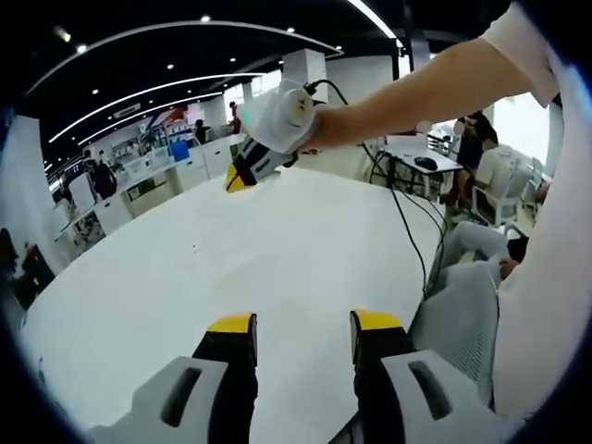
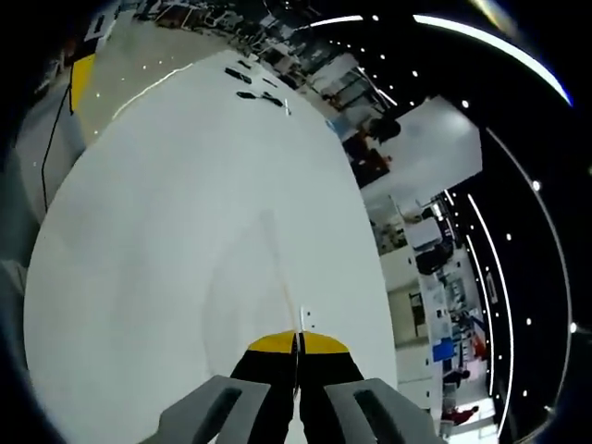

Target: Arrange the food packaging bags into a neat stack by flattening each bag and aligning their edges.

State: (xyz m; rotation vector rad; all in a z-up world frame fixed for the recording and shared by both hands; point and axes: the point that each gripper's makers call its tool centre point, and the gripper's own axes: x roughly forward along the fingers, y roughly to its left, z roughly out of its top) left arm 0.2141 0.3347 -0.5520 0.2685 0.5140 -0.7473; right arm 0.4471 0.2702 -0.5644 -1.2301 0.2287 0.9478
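Observation:
No food packaging bag can be made out on the white table [image 1: 231,259]. In the left gripper view my left gripper [image 1: 303,326] sits low over the table's near part, its yellow-tipped jaws open with nothing between them. A bare arm reaches in from the right and holds my right gripper [image 1: 237,179] above the table's far side. In the right gripper view my right gripper [image 2: 298,344] has its jaws pressed shut. A faint thin line [image 2: 282,268] runs from the tips across the table [image 2: 185,203]; I cannot tell what it is.
Several small dark items [image 2: 252,85] lie at the table's far end. Cables [image 1: 404,215] trail over the table's right edge by a grey chair [image 1: 461,310]. People sit at desks [image 1: 427,163] beyond. Office desks stand behind the table.

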